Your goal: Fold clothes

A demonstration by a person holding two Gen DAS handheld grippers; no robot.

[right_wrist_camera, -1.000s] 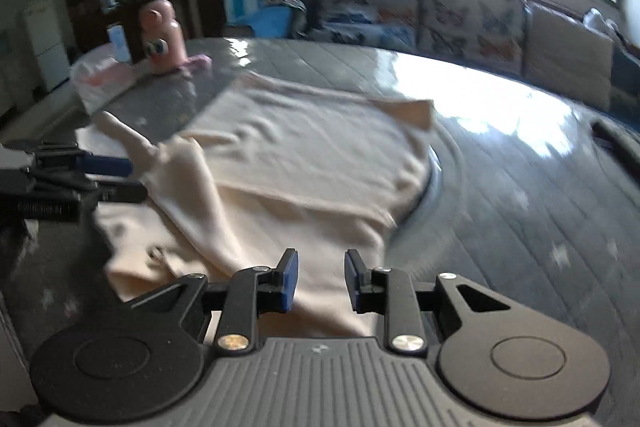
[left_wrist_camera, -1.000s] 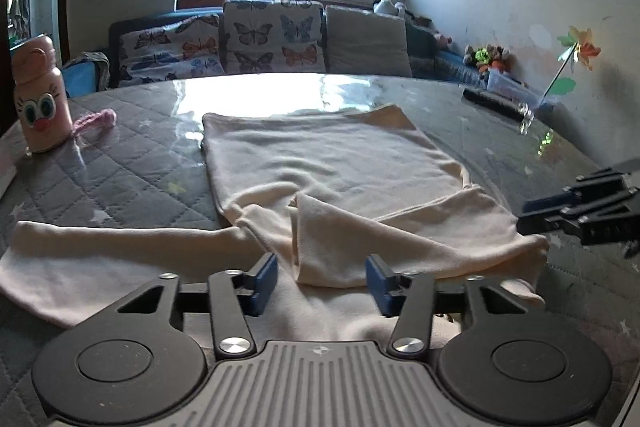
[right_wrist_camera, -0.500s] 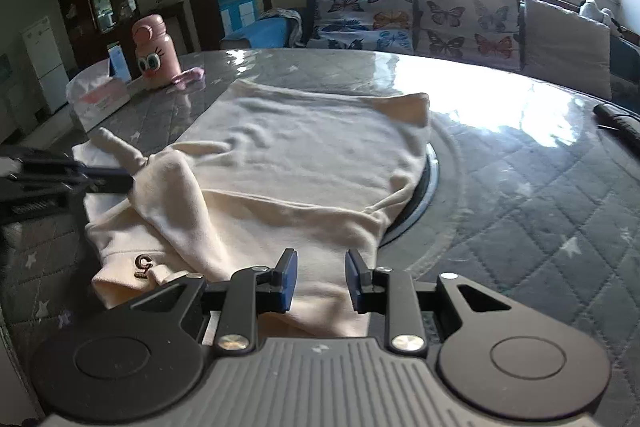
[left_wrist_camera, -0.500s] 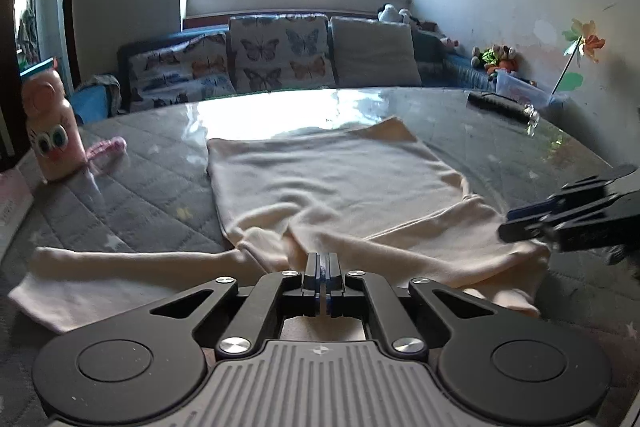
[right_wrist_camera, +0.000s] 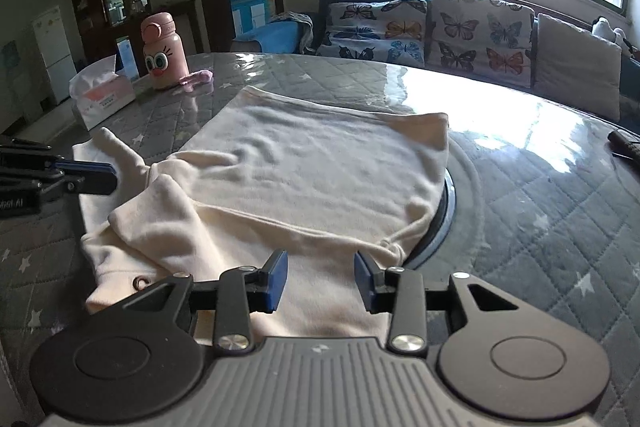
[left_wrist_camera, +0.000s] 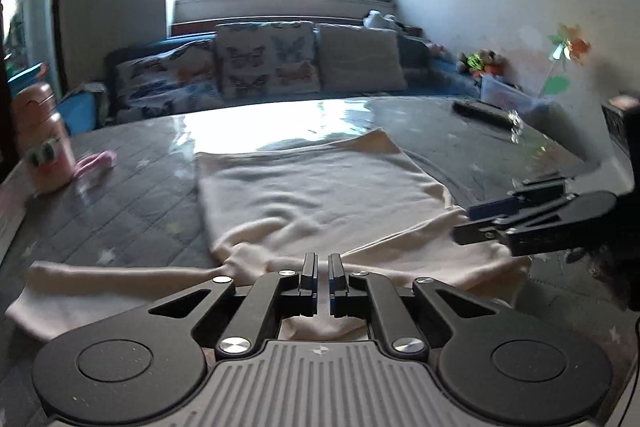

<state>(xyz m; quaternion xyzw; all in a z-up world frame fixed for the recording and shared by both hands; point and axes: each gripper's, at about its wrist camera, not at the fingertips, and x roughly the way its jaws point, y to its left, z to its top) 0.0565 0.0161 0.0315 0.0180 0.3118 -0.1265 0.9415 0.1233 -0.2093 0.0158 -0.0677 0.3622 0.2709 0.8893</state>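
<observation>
A cream long-sleeved top [left_wrist_camera: 320,187] [right_wrist_camera: 312,163] lies flat on the grey quilted table [right_wrist_camera: 540,227]. One sleeve [left_wrist_camera: 100,283] stretches out to the left; the other sleeve [right_wrist_camera: 160,211] is folded over the body. My left gripper [left_wrist_camera: 323,267] [right_wrist_camera: 114,177] hovers low over the near edge of the top, its jaws shut to a thin slit; I see no cloth between them. My right gripper [right_wrist_camera: 320,279] [left_wrist_camera: 472,223] stands open over the other near corner of the top, nothing between its blue pads [right_wrist_camera: 276,279].
A pink cartoon bottle [left_wrist_camera: 44,155] [right_wrist_camera: 164,55] and a small pink cloth [right_wrist_camera: 196,79] stand at the far left of the table, beside a tissue box [right_wrist_camera: 100,95]. A black remote [left_wrist_camera: 480,113] lies far right. A turntable rim [right_wrist_camera: 448,195] shows under the top. A sofa runs behind.
My left gripper went from open to shut, and now shows a thin slit. My right gripper's jaws have spread much wider. The folded sleeve lies lower on the body.
</observation>
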